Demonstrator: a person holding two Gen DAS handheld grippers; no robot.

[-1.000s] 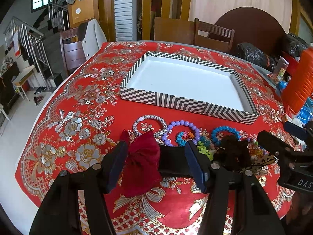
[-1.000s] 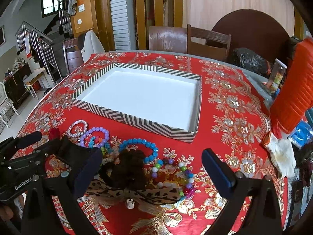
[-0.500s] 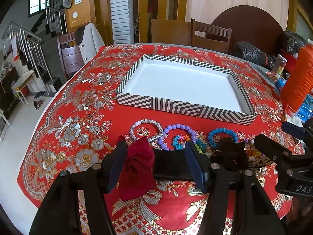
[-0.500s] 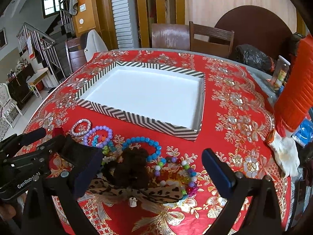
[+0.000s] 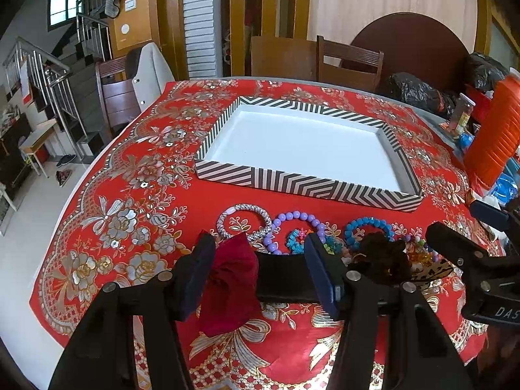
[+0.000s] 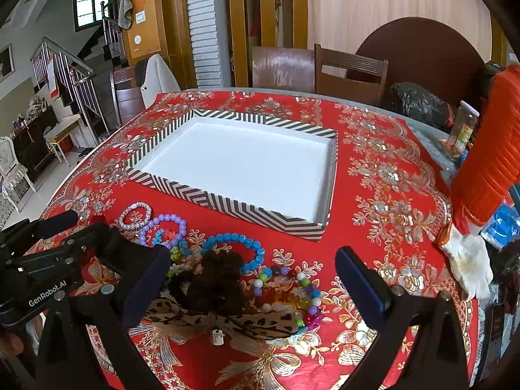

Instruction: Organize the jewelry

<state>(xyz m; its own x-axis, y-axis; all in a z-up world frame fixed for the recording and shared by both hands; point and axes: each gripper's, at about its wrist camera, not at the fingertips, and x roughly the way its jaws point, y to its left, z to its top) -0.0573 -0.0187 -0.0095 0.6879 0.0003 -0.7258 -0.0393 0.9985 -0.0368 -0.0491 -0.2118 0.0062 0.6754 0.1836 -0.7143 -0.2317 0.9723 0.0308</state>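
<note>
A dark red velvet hair bow with a black band lies at the near edge of the surface covered by a red cloth with gold and silver flowers, between the fingers of the left gripper, whose jaws are closing on it; the red lobe sits against the left pad, and whether the pads already press cannot be told. Just beyond lie a silver-white beaded bracelet, a purple bead bracelet and a blue bead bracelet. A dark brown fuzzy scrunchie rests on a leopard-print bow beside multicoloured beads, in front of the right gripper, its jaws wide apart and empty. Farther back stands an empty black-and-white zigzag-striped tray.
</note>
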